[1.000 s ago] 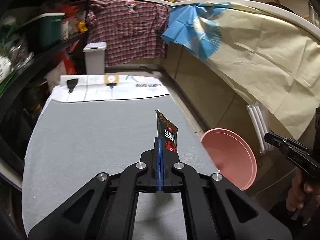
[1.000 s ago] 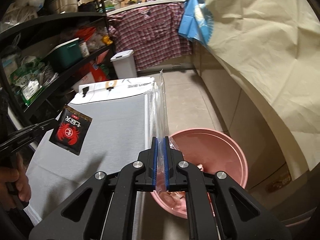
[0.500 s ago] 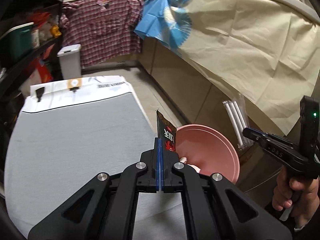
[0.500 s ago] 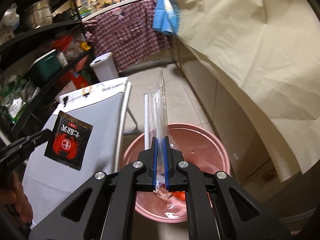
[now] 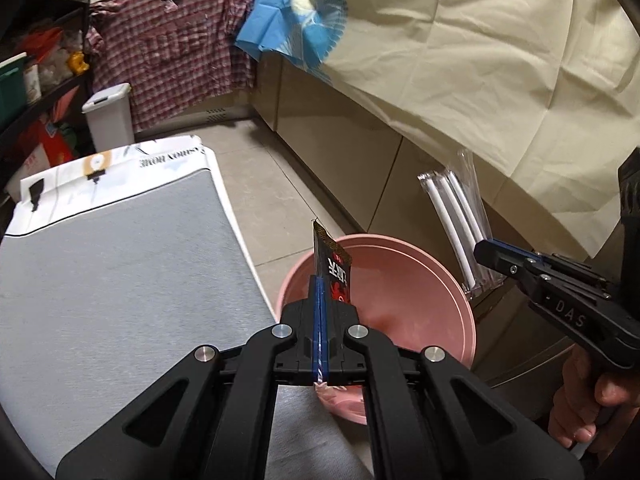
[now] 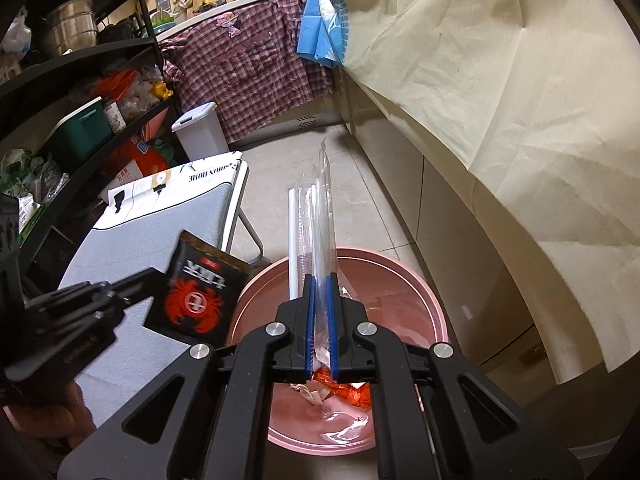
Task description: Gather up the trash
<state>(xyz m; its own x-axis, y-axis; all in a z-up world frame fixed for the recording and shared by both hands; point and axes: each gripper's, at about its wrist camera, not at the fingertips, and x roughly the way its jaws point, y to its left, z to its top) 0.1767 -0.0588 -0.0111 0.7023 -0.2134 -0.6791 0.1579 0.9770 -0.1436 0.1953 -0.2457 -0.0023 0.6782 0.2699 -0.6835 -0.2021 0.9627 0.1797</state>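
While both tools are clenched, each holds one piece of trash above or beside the pink basin (image 5: 460, 312). The left gripper (image 5: 320, 320) has its blue pads pressed flat together on the lower edge of a black packet (image 5: 334, 268), which stands upright out of the jaws; in the right wrist view the packet (image 6: 200, 292) shows a red crab emblem, white characters and a small red label on a glossy black face with a torn brownish top edge. In that view the packet hangs over the near right corner of the grey padded board (image 6: 160, 224), just beside the basin's left rim. The right gripper (image 6: 320, 316) is closed on a clear plastic sleeve (image 6: 320, 216) holding white straws; the sleeve rises upright from the jaws, transparent and creased, with one white straw showing along its left side. In the left wrist view the sleeve (image 5: 456, 216) sits tilted above the far right rim of the basin. The basin (image 6: 424, 304) stands on the tiled floor just beside the board's right edge and already contains crumpled white scraps and an orange-red wrapper (image 6: 344, 390) at its bottom. A hand (image 5: 596, 408) grips the right tool's handle.
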